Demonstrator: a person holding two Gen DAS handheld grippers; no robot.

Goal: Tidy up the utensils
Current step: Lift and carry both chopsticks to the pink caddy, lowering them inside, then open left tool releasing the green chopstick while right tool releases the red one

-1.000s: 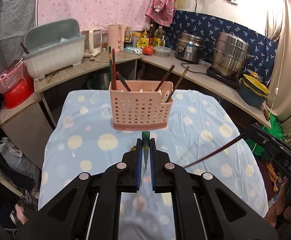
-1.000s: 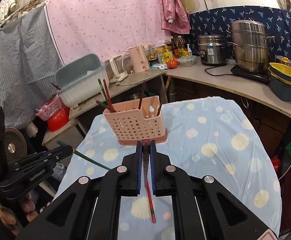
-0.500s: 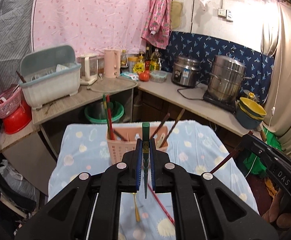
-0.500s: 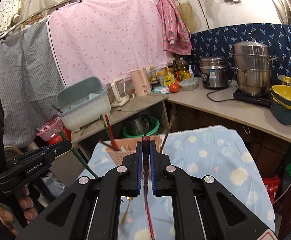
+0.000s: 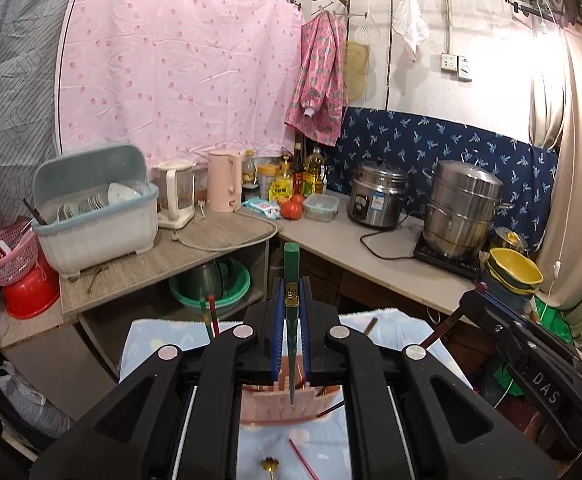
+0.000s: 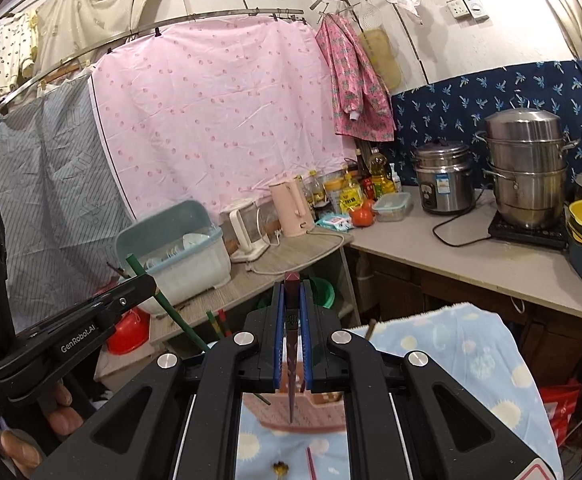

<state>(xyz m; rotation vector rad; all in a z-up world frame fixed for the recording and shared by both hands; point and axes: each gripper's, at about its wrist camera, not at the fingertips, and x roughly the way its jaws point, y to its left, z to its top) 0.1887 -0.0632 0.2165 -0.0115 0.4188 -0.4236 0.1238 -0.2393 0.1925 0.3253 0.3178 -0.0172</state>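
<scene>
- Both grippers have risen above the basket (image 5: 287, 404); left gripper (image 5: 291, 308) clamps our green chopstick (image 5: 291, 264), right gripper (image 6: 291, 312) our dark chopstick (image 6: 291, 364).
- We judge next: lower the tips into the basket.

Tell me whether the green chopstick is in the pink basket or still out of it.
Out. The left gripper is shut on the green chopstick, holding it in the air above the pink basket.
</scene>
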